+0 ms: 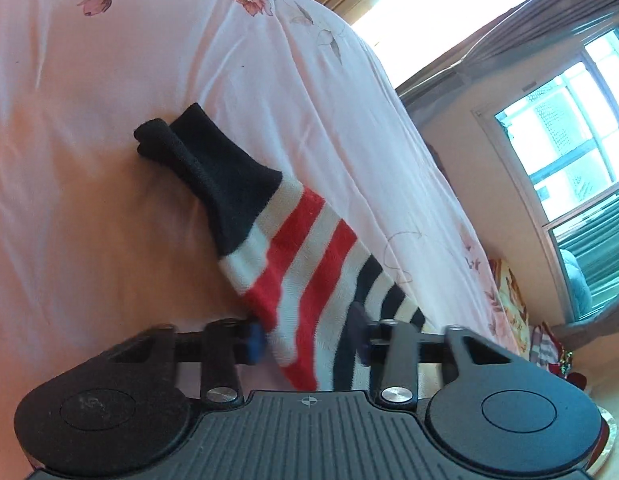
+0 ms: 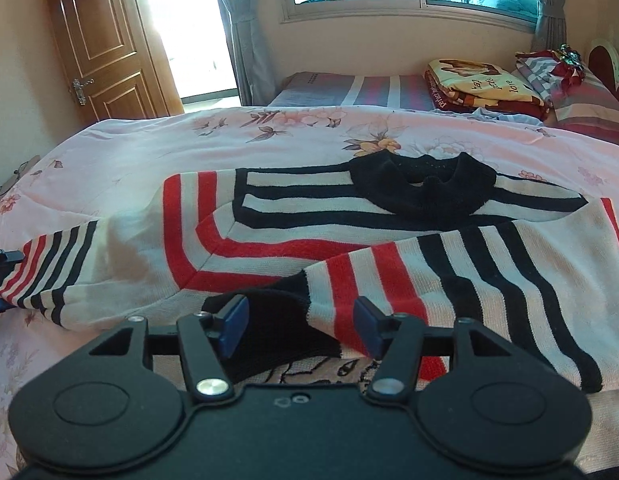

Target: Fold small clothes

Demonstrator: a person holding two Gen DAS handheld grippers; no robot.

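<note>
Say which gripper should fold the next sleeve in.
Left. The left gripper already has a striped sleeve between its pads, stretched out over the bed. The right gripper sits open over the other sleeve's black cuff, already folded onto the sweater.

A bed (image 2: 129, 148) covered by a pale pink sheet printed with flowers carries everything. A knitted sweater (image 2: 269, 224) striped in white, red and black lies spread across its middle, black collar toward 12 o'clock. At 1 o'clock, near the window wall, sit a folded blanket (image 2: 481, 84) and a striped pillow (image 2: 589, 108).
</note>
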